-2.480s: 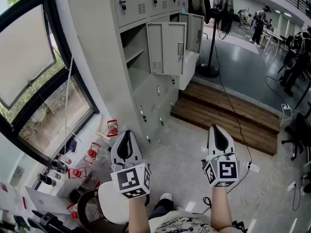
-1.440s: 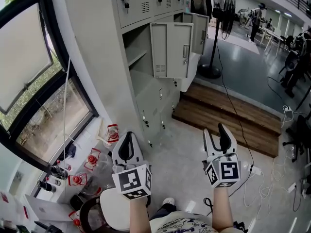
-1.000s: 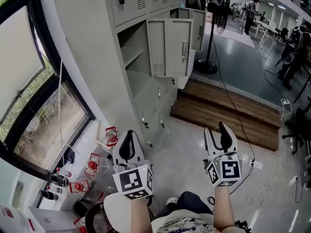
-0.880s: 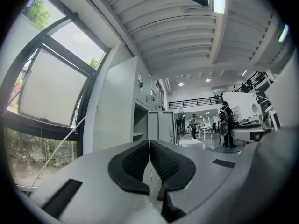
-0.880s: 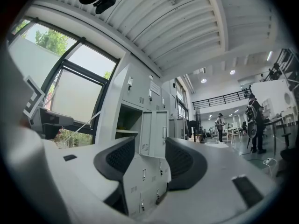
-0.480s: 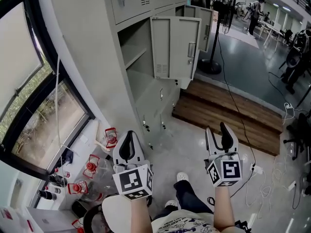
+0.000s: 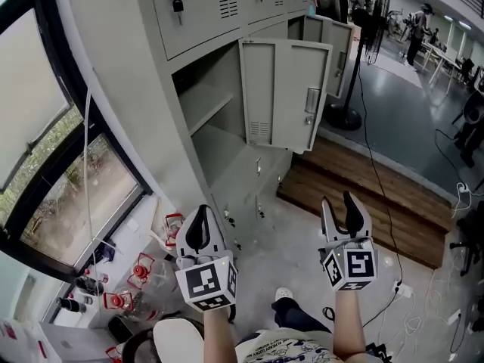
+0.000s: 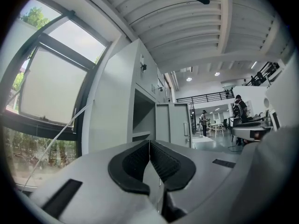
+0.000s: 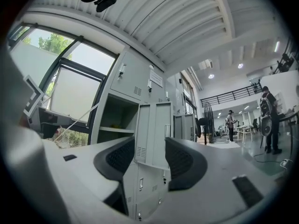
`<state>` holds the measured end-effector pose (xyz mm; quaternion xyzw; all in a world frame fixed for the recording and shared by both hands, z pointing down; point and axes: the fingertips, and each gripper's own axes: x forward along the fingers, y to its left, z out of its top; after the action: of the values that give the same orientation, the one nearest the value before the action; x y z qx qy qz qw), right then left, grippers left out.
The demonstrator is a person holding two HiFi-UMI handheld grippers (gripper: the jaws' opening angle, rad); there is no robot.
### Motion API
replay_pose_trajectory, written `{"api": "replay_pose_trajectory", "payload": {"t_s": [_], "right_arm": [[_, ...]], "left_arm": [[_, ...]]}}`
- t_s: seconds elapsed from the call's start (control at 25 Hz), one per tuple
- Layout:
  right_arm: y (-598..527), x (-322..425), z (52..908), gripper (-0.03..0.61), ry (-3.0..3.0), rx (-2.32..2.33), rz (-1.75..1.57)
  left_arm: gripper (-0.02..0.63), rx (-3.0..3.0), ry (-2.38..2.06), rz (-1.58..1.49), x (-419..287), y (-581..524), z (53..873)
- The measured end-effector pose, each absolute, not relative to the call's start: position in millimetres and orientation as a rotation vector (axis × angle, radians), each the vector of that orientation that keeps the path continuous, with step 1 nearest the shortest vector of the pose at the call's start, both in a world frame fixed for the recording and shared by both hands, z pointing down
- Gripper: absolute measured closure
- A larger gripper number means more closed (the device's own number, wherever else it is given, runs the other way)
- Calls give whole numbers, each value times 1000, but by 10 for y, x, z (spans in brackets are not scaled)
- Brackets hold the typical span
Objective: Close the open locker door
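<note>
A grey bank of lockers (image 7: 144,74) stands ahead on the left. One locker door (image 7: 284,94) hangs wide open, with a silver handle on its right side, and shows an empty compartment with a shelf (image 7: 208,112). The same door (image 9: 152,134) appears between the right jaws, far off. A second door (image 7: 339,40) behind it is also open. My left gripper (image 7: 197,212) is held low, shut and empty. My right gripper (image 7: 339,203) is held low too, open and empty. Both are well short of the door.
A wooden step (image 7: 363,203) lies to the right of the lockers, with a black cable across it. A standing fan (image 7: 349,74) is behind the doors. Red-capped items (image 7: 144,267) and a stool (image 7: 178,342) sit by the window. People stand far off at the back right.
The view has drawn closer to the lockers, so the open door looks larger. The right gripper, shut 2.5 s ago, has opened. The left has stayed shut.
</note>
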<state>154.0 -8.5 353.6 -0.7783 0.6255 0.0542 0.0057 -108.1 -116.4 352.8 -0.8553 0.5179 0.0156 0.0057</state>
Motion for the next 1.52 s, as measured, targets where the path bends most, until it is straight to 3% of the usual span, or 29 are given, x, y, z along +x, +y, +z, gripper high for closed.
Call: {"api": "replay_pose_trajectory", "payload": {"t_s": [0.64,1.52], "right_arm": [[-1320,2753,3531,371,2036,-2326,147],[-2449,3178,3879,371,2059,-2332,66]], "left_arm": [[606,-2607,1719,44,-13,-2167,3457],[606,-2686,1601,-5,656,-3350,3598]]}}
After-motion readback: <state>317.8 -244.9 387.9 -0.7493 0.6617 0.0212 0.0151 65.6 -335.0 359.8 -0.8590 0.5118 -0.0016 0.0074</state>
